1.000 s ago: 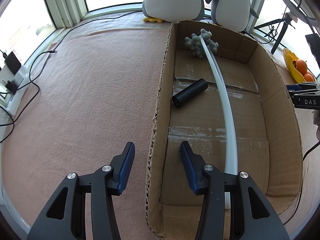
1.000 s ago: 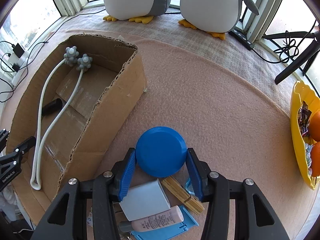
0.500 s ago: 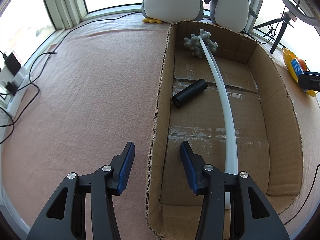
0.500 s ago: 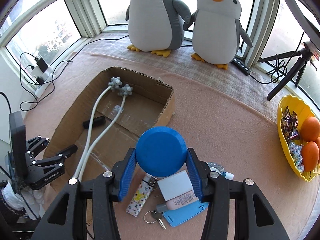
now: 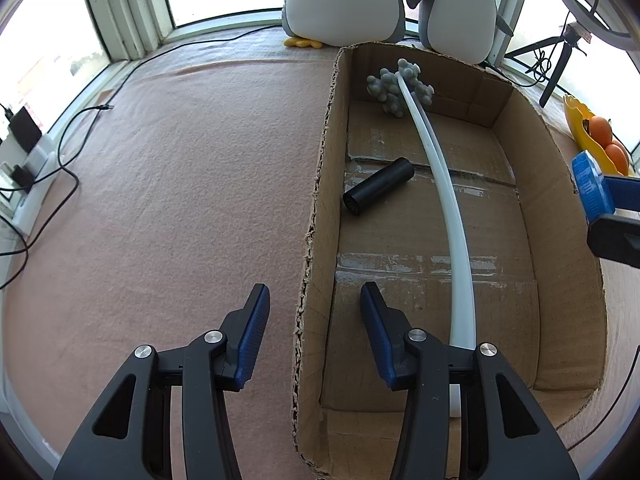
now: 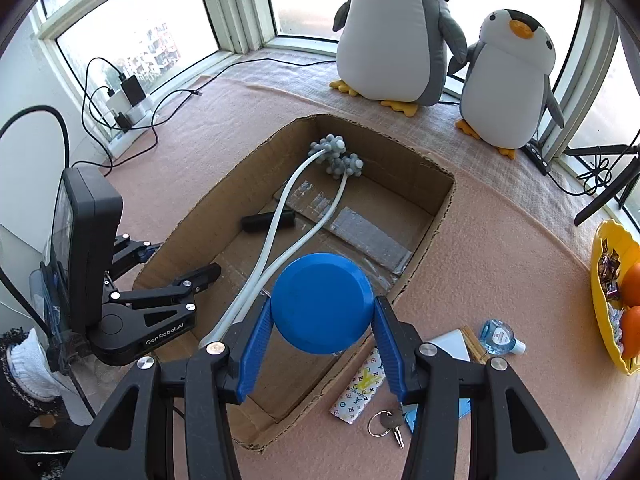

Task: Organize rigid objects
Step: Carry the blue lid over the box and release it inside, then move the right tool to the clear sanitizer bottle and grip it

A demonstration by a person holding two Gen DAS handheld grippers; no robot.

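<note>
Clamping a smooth round blue lid (image 6: 323,303) between both pads, right gripper (image 6: 322,340) above the cardboard box's (image 6: 424,240) near corner. Hiding whatever sits under the lid. Inside: white tubing (image 5: 448,200), black cylinder (image 5: 378,186), bare taped floor. Straddling the ragged left wall, left gripper (image 5: 314,336), spread apart, gripping nothing.

My right tool (image 6: 322,330) hid part of the white box (image 6: 454,345) and the blue case (image 6: 462,407) beneath it. The larger penguin's (image 6: 394,36) head was cut off by the top edge.
</note>
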